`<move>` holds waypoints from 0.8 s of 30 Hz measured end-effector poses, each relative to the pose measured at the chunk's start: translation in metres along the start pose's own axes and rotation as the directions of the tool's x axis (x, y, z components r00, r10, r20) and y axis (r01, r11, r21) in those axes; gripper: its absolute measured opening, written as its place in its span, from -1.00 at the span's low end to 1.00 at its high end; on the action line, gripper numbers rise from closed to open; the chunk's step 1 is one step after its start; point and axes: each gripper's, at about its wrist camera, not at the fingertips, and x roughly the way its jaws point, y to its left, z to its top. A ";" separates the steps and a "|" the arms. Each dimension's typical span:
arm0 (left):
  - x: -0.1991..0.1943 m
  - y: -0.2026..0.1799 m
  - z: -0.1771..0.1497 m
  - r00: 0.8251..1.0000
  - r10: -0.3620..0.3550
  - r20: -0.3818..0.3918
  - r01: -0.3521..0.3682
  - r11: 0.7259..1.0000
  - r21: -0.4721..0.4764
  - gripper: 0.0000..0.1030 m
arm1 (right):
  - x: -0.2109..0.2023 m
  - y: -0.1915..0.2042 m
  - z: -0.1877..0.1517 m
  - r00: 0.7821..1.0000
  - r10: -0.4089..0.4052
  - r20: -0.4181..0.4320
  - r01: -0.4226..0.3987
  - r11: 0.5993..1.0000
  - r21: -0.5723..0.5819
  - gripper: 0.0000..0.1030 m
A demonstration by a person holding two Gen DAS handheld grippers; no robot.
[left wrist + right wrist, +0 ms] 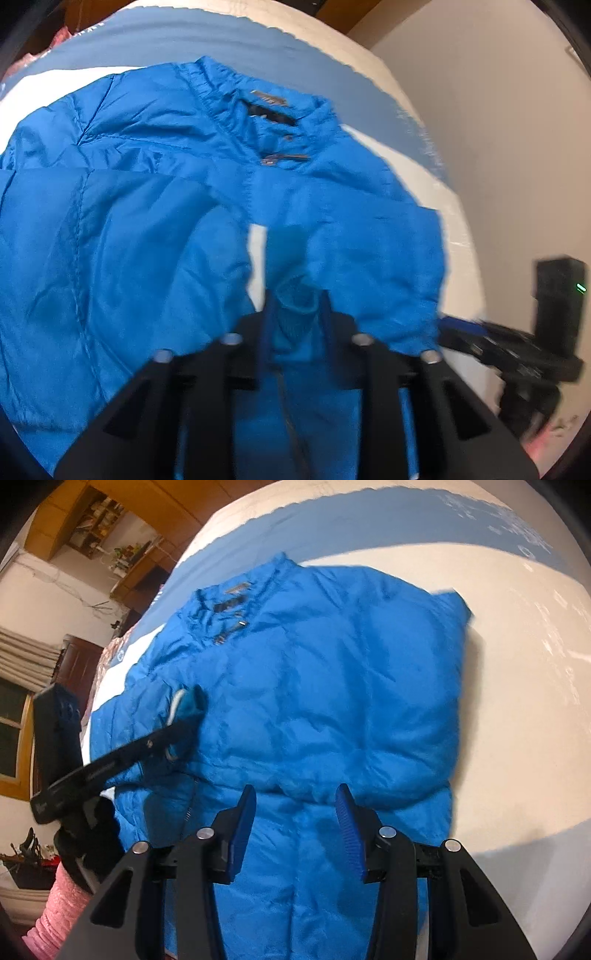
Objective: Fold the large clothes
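Note:
A bright blue puffer jacket [325, 686] lies front-up on the bed, collar [229, 602] away from me and the zip closed near the neck. One sleeve is folded in across the chest. In the left wrist view my left gripper [295, 314] has its jaws apart, with that sleeve's cuff [295, 302] lying loosely between them. The right wrist view shows the same gripper [181, 727] at the cuff, whose white lining shows. My right gripper [295, 823] hovers open over the jacket's lower part, and nothing sits between its blue pads [242, 823].
The jacket rests on a bed sheet [517, 635] that is white with a blue band. A pale wall [498, 129] stands close beside the bed. Wooden shelves [96, 520] and a window are at the left. A pink sleeve [55, 915] shows at the lower left.

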 end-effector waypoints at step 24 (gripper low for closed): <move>-0.094 0.092 0.006 0.863 0.494 0.108 -0.481 0.867 -0.128 -0.11 | 0.096 0.099 0.057 0.973 0.169 -0.157 -0.189 0.974 -0.127 -0.80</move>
